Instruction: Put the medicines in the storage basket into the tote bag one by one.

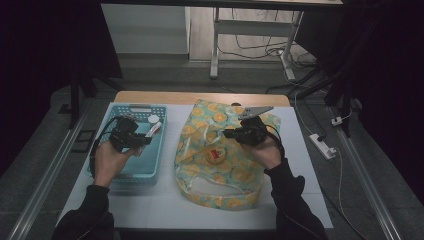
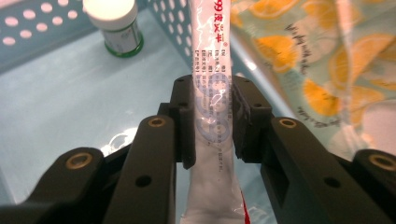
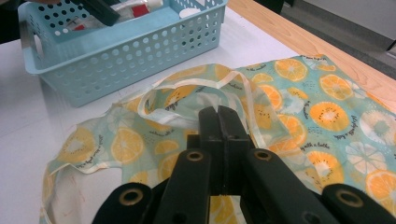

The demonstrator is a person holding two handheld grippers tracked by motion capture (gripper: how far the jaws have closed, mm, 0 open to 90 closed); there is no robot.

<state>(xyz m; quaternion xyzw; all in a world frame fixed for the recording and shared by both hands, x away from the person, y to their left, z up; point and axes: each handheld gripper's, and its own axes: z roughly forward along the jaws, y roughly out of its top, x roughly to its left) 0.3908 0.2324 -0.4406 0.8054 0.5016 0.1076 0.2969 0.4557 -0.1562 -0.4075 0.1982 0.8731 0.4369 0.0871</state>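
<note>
The left gripper [image 2: 212, 116] has its jaws clamped on a white tube [image 2: 211, 140], held above the blue basket [image 1: 131, 172]; it has yet to reach the citrus-print bag [image 1: 235, 175]. The right gripper [image 3: 218, 122], jaws fully closed and pinching the bag's edge, holds it. A small bottle [image 2: 116, 25] remains in the basket. Between basket wall and bag the desk [image 1: 300, 165] offers little room.

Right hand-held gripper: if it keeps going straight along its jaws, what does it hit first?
Most likely the lemon-print bag: the right hand-held gripper, jaws shut, points across its handles. The blue basket lies beyond, to the left of that line. Depth is unclear.
</note>
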